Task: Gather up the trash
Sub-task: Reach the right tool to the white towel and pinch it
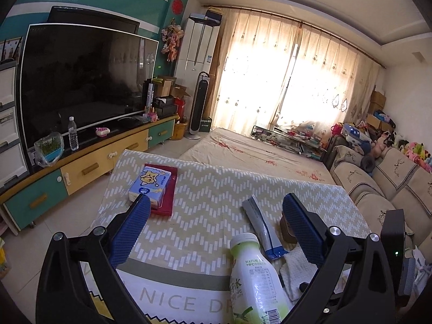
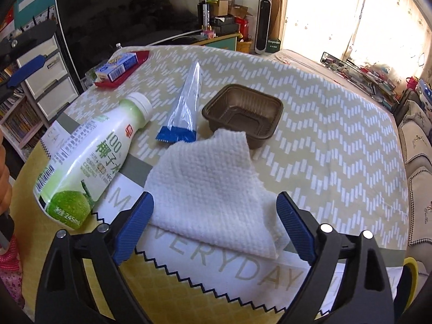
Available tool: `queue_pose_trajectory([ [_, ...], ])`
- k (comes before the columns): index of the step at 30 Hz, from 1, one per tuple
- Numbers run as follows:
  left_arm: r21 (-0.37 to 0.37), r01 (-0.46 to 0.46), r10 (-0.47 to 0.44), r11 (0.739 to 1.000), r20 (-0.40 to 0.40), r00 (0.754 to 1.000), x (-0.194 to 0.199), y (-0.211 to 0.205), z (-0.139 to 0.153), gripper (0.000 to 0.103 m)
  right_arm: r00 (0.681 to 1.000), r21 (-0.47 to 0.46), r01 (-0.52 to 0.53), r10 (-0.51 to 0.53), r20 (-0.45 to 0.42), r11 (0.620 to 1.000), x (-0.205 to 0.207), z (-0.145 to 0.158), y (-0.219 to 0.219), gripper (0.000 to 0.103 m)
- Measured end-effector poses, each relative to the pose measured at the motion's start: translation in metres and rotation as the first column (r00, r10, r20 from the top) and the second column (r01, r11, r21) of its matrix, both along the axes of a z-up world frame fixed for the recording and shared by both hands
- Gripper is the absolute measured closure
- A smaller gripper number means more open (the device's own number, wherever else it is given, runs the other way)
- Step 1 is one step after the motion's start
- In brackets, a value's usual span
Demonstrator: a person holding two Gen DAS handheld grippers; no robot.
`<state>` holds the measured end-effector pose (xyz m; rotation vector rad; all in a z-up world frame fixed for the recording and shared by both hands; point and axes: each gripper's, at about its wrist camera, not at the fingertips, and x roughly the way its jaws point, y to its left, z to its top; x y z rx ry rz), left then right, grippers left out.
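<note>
A white-and-green drink bottle (image 2: 86, 159) lies on its side on the table; it also shows in the left wrist view (image 1: 256, 280). Beside it lie a silver-and-blue wrapper (image 2: 185, 105), a brown plastic tray (image 2: 243, 112) and a crumpled white paper towel (image 2: 210, 189). My right gripper (image 2: 214, 206) is open, its fingers straddling the near part of the towel. My left gripper (image 1: 216, 213) is open above the table, with the bottle and the wrapper (image 1: 263, 226) between its fingers and lower.
A blue tissue box (image 1: 149, 186) sits on a red packet (image 1: 168, 189) at the far left of the patterned tablecloth (image 1: 216, 178). A TV cabinet (image 1: 81, 167) stands left, a sofa (image 1: 391, 183) right, a low bed-like platform (image 1: 256, 154) beyond.
</note>
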<state>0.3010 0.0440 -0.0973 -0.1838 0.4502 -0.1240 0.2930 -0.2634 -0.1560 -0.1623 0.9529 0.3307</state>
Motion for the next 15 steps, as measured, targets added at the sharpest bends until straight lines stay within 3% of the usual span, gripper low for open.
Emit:
queue_pose_trajectory([
  [4,0.023,0.005,-0.006,1.0,0.007,1.0,-0.0015,-0.0061,-0.0008,0.006,1.0,-0.015,-0.005,0.005,0.001,1.0,-0.0012,-0.0079,0.0057,0.016],
  [10,0.026,0.002,-0.002,1.0,0.009,1.0,-0.0016,-0.0074,-0.0011,0.006,1.0,0.012,-0.01,0.01,0.005,1.0,-0.0035,-0.0038,0.0038,0.058],
  [12,0.023,-0.001,0.001,1.0,0.004,1.0,-0.0008,-0.0068,-0.0018,0.006,1.0,0.02,-0.018,0.018,0.006,1.0,-0.0047,-0.0021,0.0046,0.091],
  [15,0.02,-0.004,0.004,1.0,-0.001,1.0,0.0001,-0.0067,-0.0029,0.006,1.0,0.03,-0.021,0.021,0.009,0.999,-0.0077,-0.0007,0.0031,0.097],
])
